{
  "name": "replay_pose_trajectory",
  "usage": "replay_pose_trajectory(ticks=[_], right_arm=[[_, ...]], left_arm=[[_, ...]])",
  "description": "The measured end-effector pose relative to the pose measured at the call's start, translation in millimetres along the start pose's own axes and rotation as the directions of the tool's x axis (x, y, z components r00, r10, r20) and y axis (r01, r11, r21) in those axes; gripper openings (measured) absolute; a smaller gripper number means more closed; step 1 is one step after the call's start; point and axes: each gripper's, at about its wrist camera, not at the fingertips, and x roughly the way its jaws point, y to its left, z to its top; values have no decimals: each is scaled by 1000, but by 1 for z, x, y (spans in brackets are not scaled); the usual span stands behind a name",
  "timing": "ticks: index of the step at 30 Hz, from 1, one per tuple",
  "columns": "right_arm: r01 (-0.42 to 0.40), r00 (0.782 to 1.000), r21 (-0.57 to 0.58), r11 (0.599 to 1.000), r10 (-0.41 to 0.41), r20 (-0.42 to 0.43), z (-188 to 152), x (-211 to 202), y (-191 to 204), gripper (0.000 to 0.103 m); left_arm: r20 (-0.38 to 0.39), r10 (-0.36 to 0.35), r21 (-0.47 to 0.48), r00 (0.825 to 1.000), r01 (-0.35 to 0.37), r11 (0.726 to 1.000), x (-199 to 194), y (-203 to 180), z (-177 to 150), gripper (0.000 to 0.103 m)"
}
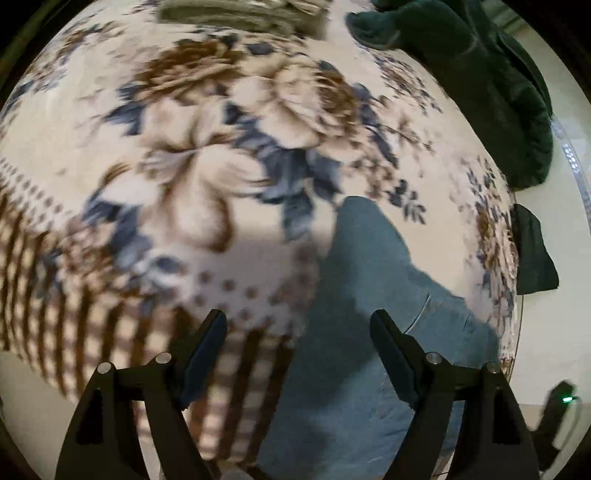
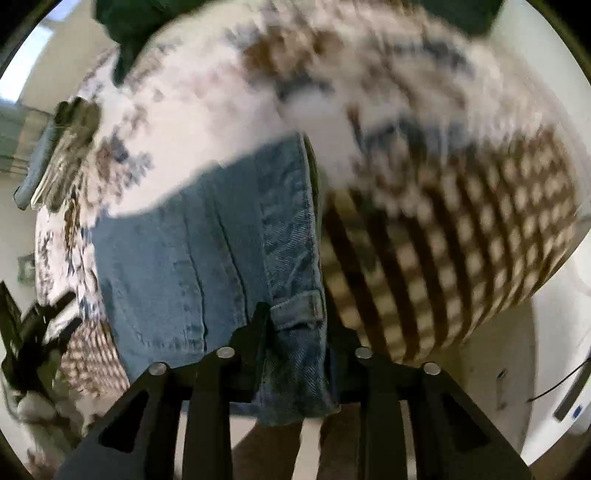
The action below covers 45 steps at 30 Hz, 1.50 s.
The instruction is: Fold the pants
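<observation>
The blue denim pants (image 1: 369, 295) lie on a floral blanket (image 1: 184, 147) near its front edge. In the left wrist view my left gripper (image 1: 299, 354) is open and empty, its fingers wide apart just above the blanket, with the pants under its right finger (image 1: 391, 354). In the right wrist view my right gripper (image 2: 295, 332) is shut on the waistband of the pants (image 2: 291, 258), close to a belt loop. The denim runs away from it over the blanket (image 2: 443, 184). The other gripper shows at the left edge (image 2: 33, 325).
A dark green garment (image 1: 498, 92) lies heaped at the blanket's far right. A folded olive-grey item (image 1: 240, 14) sits at the far edge. A dark cloth (image 1: 532, 251) hangs off the right side. White floor surrounds the blanket. A black device with a green light (image 1: 561, 402) lies on the floor.
</observation>
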Motion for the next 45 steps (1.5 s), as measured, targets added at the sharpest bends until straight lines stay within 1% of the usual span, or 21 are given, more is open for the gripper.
replay_pose_trajectory(ticks=[3,7,9,10,11,12,13,14,15,17,22,25,27,29,30,33,35,38,41,43,45], right_arm=[[-17,997,29,999,19,-74,10,16,-21,43],[-112,993,122,986,107,45,31,1,-44,70],[-170,985,173,970,162,62,46,14,-54,74],[-193,981,201,960,186,53,52,21,-59,74],[-255,967,227,940,251,45,60,31,-62,74],[-291,956,236,927,289,44,65,36,-63,73],[-317,948,241,917,315,49,70,39,-62,70],[-314,949,233,920,307,67,73,38,-58,43],[-301,953,202,932,290,86,75,40,-44,27],[-249,960,133,959,226,168,74,20,-32,11],[-222,949,112,968,189,252,80,3,-30,8],[-190,968,99,977,170,184,91,19,-32,9],[-216,973,136,967,203,106,93,27,-41,18],[-292,955,196,936,276,105,85,21,-56,30],[-323,945,221,920,302,123,76,14,-64,48],[-304,952,294,906,276,134,43,-2,-83,67],[-295,955,356,887,280,93,18,1,-93,67],[-382,911,471,795,411,44,-19,23,-100,67],[-370,901,511,776,434,-8,-30,52,-95,67],[-338,905,541,770,424,-38,-32,68,-90,41],[-341,919,516,786,395,7,-29,63,-80,32]], left_arm=[[-17,-30,24,999,30,999,19,-18,13,78],[-46,-34,63,998,37,997,48,-36,34,78],[-52,-19,79,998,23,997,63,-38,41,78],[-57,-17,80,998,22,997,71,-37,46,74],[-56,-49,79,997,53,995,77,-36,49,41],[-59,-73,75,996,77,994,80,-34,51,38],[-55,-77,68,995,81,994,82,-31,53,35],[-50,-88,67,995,91,994,82,-29,55,31],[-46,-100,65,994,103,992,80,-26,57,28],[-24,-114,41,993,115,993,76,-13,61,23],[-27,-160,-53,987,158,986,76,11,72,25],[-36,-180,-79,983,176,981,65,10,70,27],[-42,-162,-77,986,158,984,54,7,65,40],[-40,-193,-68,980,190,979,40,1,51,70],[-38,-203,-64,978,201,978,35,-1,44,71],[-55,-197,-50,979,194,980,26,-7,12,71],[-69,-183,-49,981,180,982,29,-8,-7,71],[-89,-108,-17,990,107,994,42,-9,-28,72],[-121,-97,-19,988,95,995,57,-4,-36,72],[-127,-123,-47,984,118,992,61,3,-37,73],[-130,-122,-42,984,118,992,62,5,-37,74]])
